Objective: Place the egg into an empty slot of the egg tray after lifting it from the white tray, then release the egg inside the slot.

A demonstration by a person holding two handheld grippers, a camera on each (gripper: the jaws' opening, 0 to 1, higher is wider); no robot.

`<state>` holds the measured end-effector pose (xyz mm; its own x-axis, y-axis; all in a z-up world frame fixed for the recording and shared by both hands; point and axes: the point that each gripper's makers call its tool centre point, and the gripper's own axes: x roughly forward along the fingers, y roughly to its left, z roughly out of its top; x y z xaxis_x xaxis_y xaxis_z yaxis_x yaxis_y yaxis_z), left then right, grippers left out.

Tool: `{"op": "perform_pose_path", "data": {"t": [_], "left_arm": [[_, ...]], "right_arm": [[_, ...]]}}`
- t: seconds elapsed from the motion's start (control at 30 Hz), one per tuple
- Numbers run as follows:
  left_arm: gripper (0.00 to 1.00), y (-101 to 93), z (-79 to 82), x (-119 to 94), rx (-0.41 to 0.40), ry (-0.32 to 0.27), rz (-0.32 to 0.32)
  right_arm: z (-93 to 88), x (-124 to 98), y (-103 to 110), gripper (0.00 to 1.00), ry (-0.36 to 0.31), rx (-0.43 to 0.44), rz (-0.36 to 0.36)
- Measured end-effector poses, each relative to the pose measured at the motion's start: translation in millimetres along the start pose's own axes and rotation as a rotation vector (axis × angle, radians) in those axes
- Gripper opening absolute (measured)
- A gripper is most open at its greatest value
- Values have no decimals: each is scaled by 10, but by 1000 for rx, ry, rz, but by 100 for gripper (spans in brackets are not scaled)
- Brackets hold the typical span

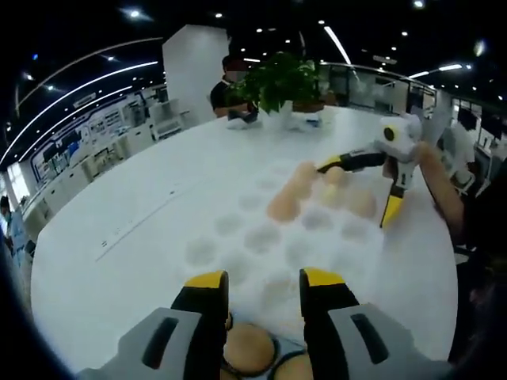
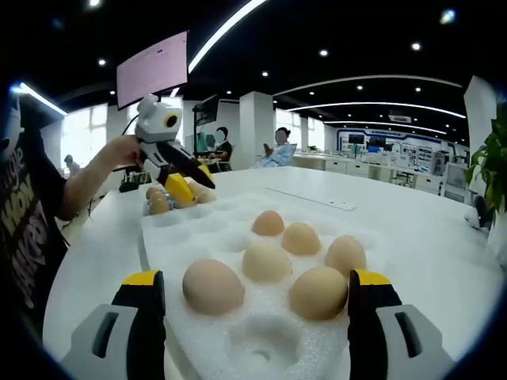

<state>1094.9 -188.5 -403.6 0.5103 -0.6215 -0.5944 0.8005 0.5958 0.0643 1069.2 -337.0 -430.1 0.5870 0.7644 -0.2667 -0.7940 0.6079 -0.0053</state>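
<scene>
On the round white counter (image 1: 119, 237), the left tongs (image 1: 261, 289) hang released above tan eggs (image 1: 247, 348) in the white tray, while the right tongs (image 2: 257, 294) gape wide, straddling six eggs (image 2: 212, 286) in the white foam egg tray (image 2: 261, 344).

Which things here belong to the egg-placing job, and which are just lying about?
Part of the job:
- foam egg tray, some slots empty
- six eggs in the egg tray
- eggs waiting under the left gripper
- left gripper
- right gripper, open

Just lying about:
- potted plant
- wall screen
- seated people in the background
</scene>
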Motion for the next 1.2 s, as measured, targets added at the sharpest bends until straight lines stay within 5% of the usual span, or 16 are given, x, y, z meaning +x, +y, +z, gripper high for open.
{"op": "perform_pose_path", "data": {"t": [0.43,1.2], "left_arm": [[36,-148,-40,136,-78,16,8],[36,-610,-99,249,-32,44,26]], "right_arm": [[-4,-5,5,100,0,0,0],[-7,7,3,100,3,3,-6]]}}
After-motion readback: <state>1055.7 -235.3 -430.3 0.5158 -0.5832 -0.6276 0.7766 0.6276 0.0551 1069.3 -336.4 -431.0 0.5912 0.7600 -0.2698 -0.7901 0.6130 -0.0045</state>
